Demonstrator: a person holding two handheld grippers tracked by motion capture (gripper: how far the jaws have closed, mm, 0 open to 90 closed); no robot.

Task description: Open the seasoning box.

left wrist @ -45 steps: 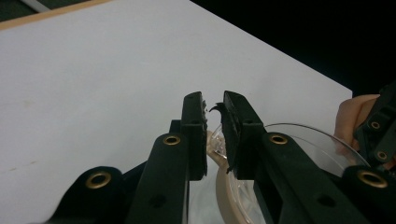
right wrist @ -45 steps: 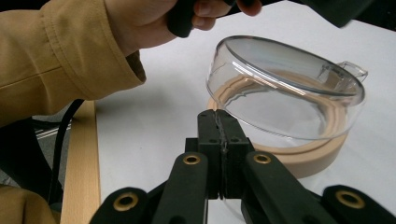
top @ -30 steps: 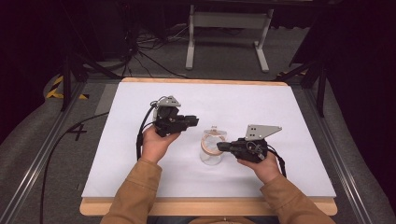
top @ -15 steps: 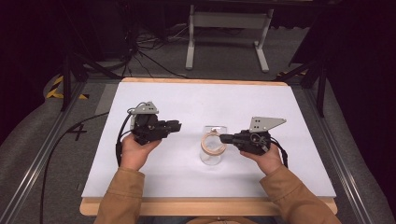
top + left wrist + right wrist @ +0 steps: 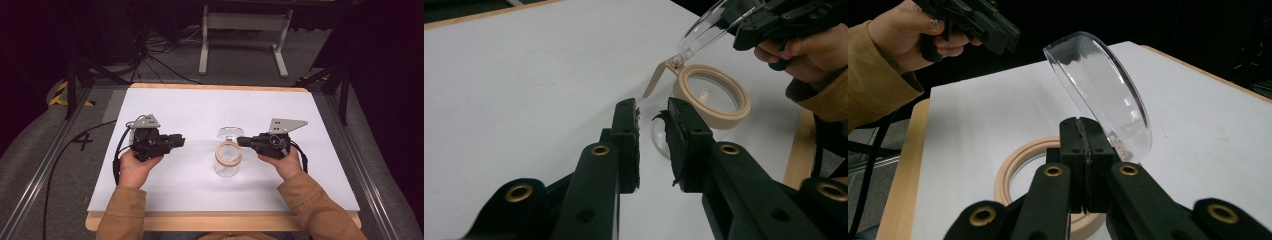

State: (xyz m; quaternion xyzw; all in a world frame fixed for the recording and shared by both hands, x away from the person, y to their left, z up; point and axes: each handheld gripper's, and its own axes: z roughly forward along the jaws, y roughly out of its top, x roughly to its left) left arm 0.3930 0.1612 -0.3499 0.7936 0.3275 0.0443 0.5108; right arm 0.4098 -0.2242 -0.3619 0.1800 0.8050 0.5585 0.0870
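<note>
Ideally right gripper (image 5: 242, 141), jaws clamped on the clear lid (image 5: 230, 133), tips it fully off the jar (image 5: 226, 161) at frame centre; left gripper (image 5: 179, 142), jaws narrowly parted on nothing and just opening, stays clear.

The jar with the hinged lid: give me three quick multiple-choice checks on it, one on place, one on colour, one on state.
1. Where does the jar stand?
A. between the two tools
B. at the table's far left corner
C. on the floor

2. What colour is the jar's rim ring?
A. blue
B. tan
C. green

3. How is the clear lid?
A. shut flat on the jar
C. lying apart on the table
B. swung open, upright

Answers: 1 A, the high view shows the jar between the left tool and the right tool. 2 B, the ring looks tan. 3 B, the right tool's jaws are shut at the raised lid's edge.
</note>
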